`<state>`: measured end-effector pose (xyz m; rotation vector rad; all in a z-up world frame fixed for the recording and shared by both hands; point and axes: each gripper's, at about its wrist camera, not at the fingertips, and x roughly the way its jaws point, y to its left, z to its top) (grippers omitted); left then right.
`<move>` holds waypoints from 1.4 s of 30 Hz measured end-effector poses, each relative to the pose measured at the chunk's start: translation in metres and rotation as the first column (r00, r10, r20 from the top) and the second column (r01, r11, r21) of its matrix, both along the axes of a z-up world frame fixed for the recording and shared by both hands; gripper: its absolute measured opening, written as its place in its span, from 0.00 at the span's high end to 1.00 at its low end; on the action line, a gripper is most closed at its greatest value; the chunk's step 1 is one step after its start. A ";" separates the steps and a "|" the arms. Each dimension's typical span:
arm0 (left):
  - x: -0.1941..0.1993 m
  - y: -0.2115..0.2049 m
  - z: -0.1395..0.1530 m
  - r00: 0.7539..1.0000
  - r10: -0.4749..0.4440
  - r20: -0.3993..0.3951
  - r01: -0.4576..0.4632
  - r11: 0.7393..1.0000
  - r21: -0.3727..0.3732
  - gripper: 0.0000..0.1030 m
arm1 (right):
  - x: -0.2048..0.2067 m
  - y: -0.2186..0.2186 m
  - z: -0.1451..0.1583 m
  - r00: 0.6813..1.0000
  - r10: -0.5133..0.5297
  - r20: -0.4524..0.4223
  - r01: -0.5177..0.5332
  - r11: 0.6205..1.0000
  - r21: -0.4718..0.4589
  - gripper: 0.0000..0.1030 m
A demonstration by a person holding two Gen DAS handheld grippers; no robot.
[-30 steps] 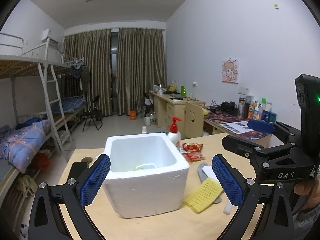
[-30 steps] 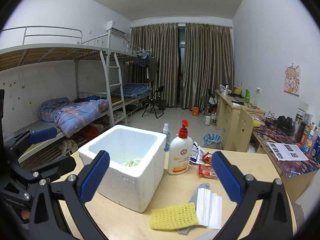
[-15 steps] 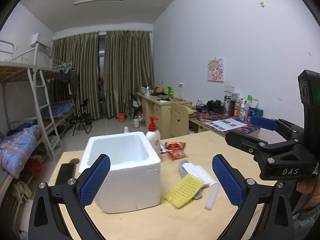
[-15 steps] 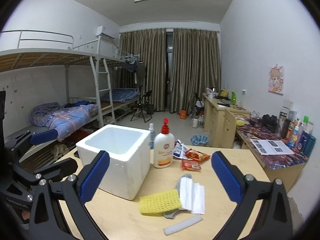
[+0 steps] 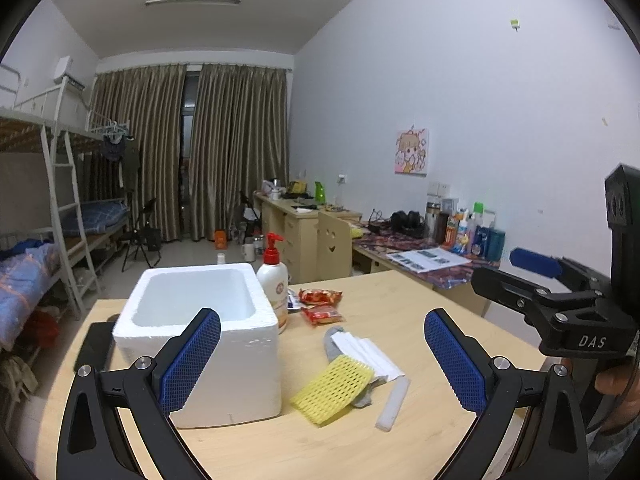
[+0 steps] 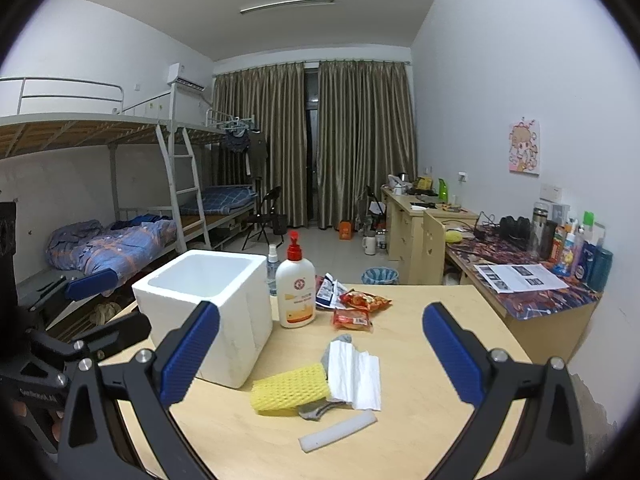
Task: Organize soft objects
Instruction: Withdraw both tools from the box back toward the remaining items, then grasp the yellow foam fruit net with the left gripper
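Observation:
A white foam box point(image 5: 200, 332) point(image 6: 208, 308) stands on the wooden table point(image 5: 400, 304), open at the top. Beside it lie a yellow foam net point(image 5: 334, 386) point(image 6: 290, 390), a white folded tissue point(image 5: 370, 354) point(image 6: 354, 372) over a grey sock point(image 5: 330, 338) point(image 6: 316, 410), and a white foam strip point(image 5: 394, 402) point(image 6: 338, 430). My left gripper point(image 5: 322, 364) is open and empty, held back above the table's near edge. My right gripper point(image 6: 320, 356) is open and empty too, and shows at the right of the left wrist view point(image 5: 536, 280).
A pump bottle point(image 5: 274, 280) point(image 6: 297, 286) stands behind the box, with a small spray bottle point(image 6: 272, 266) and red snack packets point(image 5: 320, 304) point(image 6: 358, 308) near it. A black phone point(image 5: 94, 346) lies left of the box. A cluttered desk point(image 6: 524, 276) runs along the right.
Both grippers have pulled back and up from the box. The box now looks smaller and its inside is hidden; the white foam strip has come into view.

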<state>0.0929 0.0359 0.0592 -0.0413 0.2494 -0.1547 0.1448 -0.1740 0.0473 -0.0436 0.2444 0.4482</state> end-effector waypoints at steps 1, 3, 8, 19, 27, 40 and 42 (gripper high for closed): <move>0.000 0.000 -0.001 1.000 -0.002 0.003 0.002 1.000 -0.010 0.01 | -0.001 -0.003 -0.001 1.000 -0.004 0.003 0.004 1.000 0.004 0.00; -0.001 0.001 -0.005 1.000 -0.006 0.014 0.007 0.999 -0.031 0.01 | -0.003 -0.007 -0.004 1.000 -0.014 0.006 0.014 1.000 0.010 0.00; 0.001 -0.004 -0.015 0.999 -0.013 0.041 0.015 0.999 -0.043 0.01 | -0.008 -0.018 -0.014 0.999 -0.044 0.026 0.043 0.999 0.015 0.00; 0.006 -0.026 -0.054 0.997 -0.059 0.053 0.060 0.998 -0.013 0.01 | -0.012 -0.034 -0.044 0.998 -0.070 0.007 0.070 0.997 0.018 0.00; 0.016 -0.031 -0.074 0.997 -0.081 0.018 0.081 0.997 -0.005 0.01 | -0.010 -0.041 -0.060 0.997 -0.079 -0.023 0.079 0.997 0.015 0.00; 0.050 -0.047 -0.088 0.991 -0.111 -0.078 0.111 0.994 -0.001 0.01 | 0.011 -0.054 -0.072 0.993 -0.085 -0.077 0.085 0.996 0.000 0.00; 0.056 -0.049 -0.090 0.989 -0.112 -0.095 0.113 0.994 -0.001 0.01 | 0.017 -0.057 -0.075 0.992 -0.087 -0.092 0.087 0.996 -0.001 0.00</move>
